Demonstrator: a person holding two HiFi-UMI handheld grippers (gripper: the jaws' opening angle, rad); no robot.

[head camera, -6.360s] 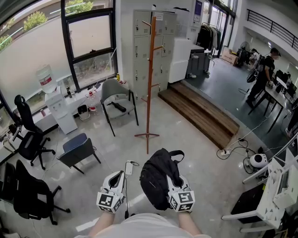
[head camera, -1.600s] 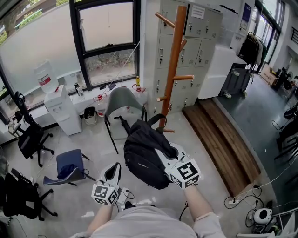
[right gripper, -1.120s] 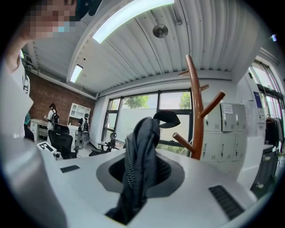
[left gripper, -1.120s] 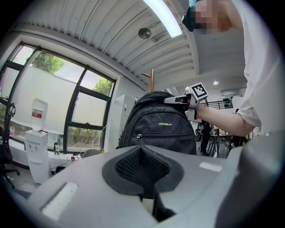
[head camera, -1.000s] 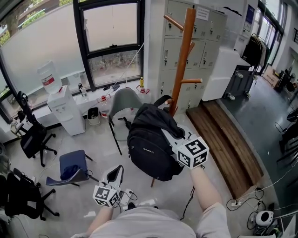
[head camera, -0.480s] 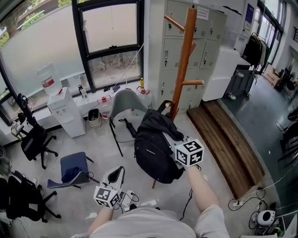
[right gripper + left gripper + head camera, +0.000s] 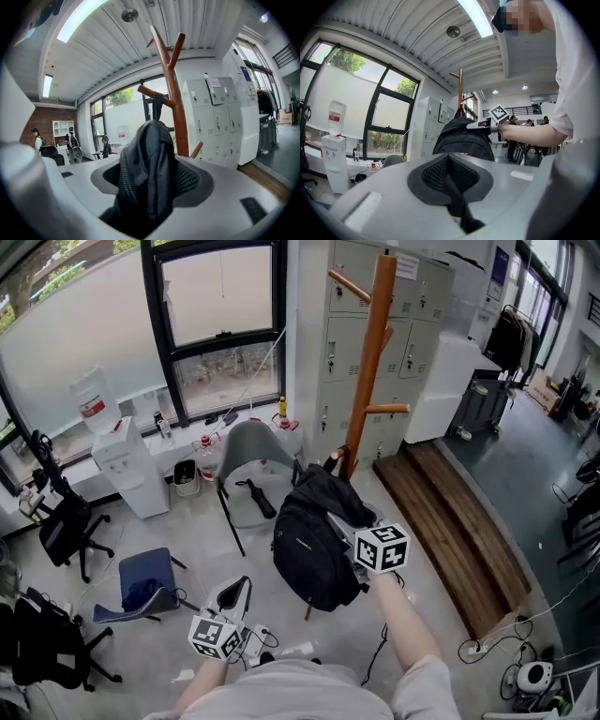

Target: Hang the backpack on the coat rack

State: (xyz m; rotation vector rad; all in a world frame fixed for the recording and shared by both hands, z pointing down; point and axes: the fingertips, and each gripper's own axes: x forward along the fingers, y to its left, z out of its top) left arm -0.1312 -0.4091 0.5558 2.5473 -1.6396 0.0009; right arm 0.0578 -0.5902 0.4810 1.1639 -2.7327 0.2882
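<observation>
A black backpack (image 7: 309,545) hangs beside the wooden coat rack (image 7: 370,362), its top loop (image 7: 330,462) up at a low peg by the pole. In the right gripper view the strap (image 7: 157,105) runs up over a peg of the rack (image 7: 171,93). My right gripper (image 7: 345,523) is at the backpack's upper right side. Its jaws are opening, and a fold of the black fabric (image 7: 145,173) still lies between them. My left gripper (image 7: 239,589) hangs low at the left, shut and empty, pointing level toward the backpack (image 7: 461,136).
A grey chair (image 7: 248,451) stands just left of the rack's foot. Grey lockers (image 7: 412,334) are behind the rack and a wooden step (image 7: 450,521) lies to its right. A water dispenser (image 7: 117,460), a blue chair (image 7: 145,582) and a black office chair (image 7: 61,521) are at the left.
The right gripper and the backpack have come down beside the pole, and the bag now hangs lower and straighter. The left gripper has stayed where it was.
</observation>
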